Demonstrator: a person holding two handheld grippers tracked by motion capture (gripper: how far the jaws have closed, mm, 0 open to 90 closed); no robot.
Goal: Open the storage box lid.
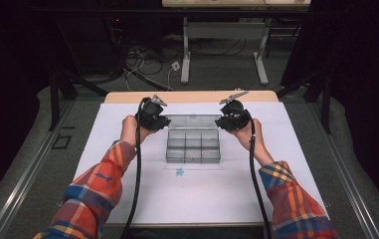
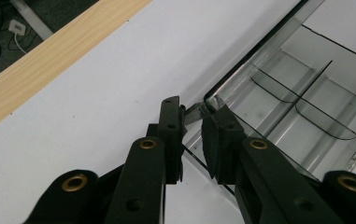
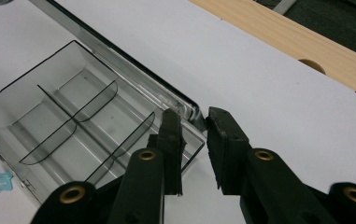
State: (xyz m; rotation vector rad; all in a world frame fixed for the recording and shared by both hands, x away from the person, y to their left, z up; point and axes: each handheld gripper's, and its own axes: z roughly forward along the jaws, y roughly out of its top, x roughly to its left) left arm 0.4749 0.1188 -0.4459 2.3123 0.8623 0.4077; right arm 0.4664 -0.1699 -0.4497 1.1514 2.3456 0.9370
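A clear plastic compartment box (image 1: 193,147) sits mid-table on the white sheet, its dividers bare inside. Its hinged lid (image 1: 192,121) stands raised at the far side. My left gripper (image 1: 163,119) pinches the lid's left corner, and my right gripper (image 1: 223,121) pinches the right corner. In the left gripper view the jaws (image 2: 192,116) close on the lid's corner, with the lid's edge (image 2: 259,51) running away up right above the box (image 2: 306,102). In the right gripper view the jaws (image 3: 194,121) hold the other corner of the lid (image 3: 119,60).
A small blue star (image 1: 179,172) lies on the white sheet (image 1: 127,199) just in front of the box. The table's wooden far edge (image 1: 187,96) runs behind the grippers. Beyond it, cables and desk legs (image 1: 184,64) stand on the floor.
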